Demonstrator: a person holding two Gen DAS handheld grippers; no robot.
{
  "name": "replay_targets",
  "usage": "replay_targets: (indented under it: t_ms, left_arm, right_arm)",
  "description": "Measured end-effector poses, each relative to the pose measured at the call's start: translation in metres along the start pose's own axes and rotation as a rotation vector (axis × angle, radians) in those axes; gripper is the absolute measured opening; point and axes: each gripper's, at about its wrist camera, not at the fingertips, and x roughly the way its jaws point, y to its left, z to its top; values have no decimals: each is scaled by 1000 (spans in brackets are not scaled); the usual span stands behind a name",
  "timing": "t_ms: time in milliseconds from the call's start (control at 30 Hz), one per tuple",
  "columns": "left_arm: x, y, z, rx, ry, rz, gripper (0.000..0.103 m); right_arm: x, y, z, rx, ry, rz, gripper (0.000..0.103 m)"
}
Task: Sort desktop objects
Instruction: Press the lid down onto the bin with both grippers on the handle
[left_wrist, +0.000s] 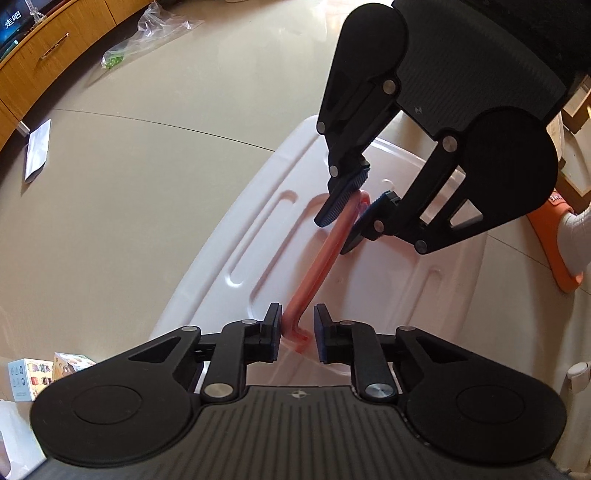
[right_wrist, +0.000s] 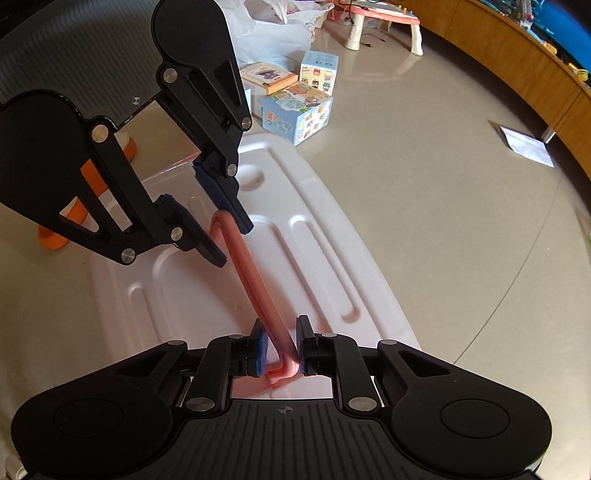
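Observation:
A white plastic bin lid (left_wrist: 388, 280) (right_wrist: 207, 295) lies on the beige floor, with a pink bar handle (left_wrist: 317, 258) (right_wrist: 255, 280) along its middle. My left gripper (left_wrist: 297, 328) (right_wrist: 221, 230) straddles one bent end of the handle. Its jaws are narrowly open, and the bar rests against only one pad. My right gripper (right_wrist: 280, 347) (left_wrist: 351, 212) straddles the opposite end the same way, with a gap left beside the bar. The two grippers face each other over the lid.
Several colourful toy boxes (right_wrist: 295, 114) (left_wrist: 29, 373) stand just past one end of the lid. An orange and white base (left_wrist: 557, 236) (right_wrist: 55, 236) sits at the other. A plastic bag (left_wrist: 147, 37), a white paper (right_wrist: 528, 146) and wooden cabinets (right_wrist: 517, 62) lie farther off.

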Motion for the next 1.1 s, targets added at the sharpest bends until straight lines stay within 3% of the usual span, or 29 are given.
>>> replay_targets:
  t_ms: [467,600,700,1100]
  left_arm:
    - [1,15,-17,-55,24,84,17]
    - [-1,18,-18,-64,20,70,17]
    - [0,12,-20,-57,25,52,17]
    - [18,1,-11,-36,56,136,17]
  right_arm:
    - [15,15,32,-41,-17,-9,15]
    - [17,12,36,-15,-16,15,16]
    - [21,13,36,-26,3,30,15]
    - [21,-4,26,63,37,52,14]
